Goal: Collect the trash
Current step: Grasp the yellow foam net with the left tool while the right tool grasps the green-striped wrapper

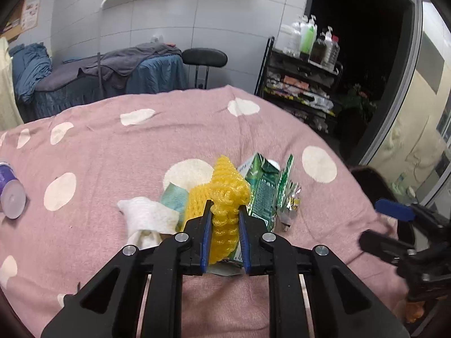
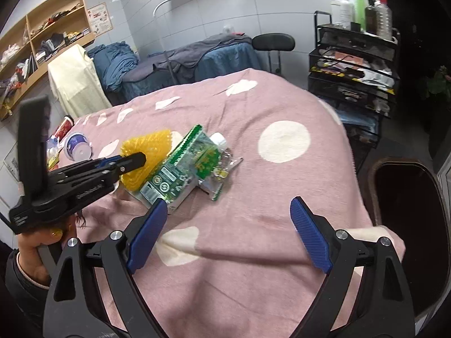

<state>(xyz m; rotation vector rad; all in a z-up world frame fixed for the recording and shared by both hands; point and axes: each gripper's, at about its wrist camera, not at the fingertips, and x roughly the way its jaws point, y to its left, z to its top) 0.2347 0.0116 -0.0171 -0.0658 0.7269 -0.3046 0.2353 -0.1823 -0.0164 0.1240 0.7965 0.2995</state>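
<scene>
On the pink blanket point(image 1: 112, 155), left gripper point(image 1: 225, 211) pinches yellow foam net point(image 1: 225, 186); right gripper point(image 2: 228, 225) gapes wide.

pink dotted blanket point(image 2: 253, 253) | black stool point(image 1: 204, 57) | bottle rack point(image 2: 352, 64) | wooden shelves point(image 2: 42, 36)

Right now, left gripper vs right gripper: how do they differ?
The left gripper is shut on the yellow foam net; the right gripper is wide open and empty. The left sits at the trash pile by the green carton; the right hangs back over bare pink blanket. Both have blue pads on black fingers.
</scene>
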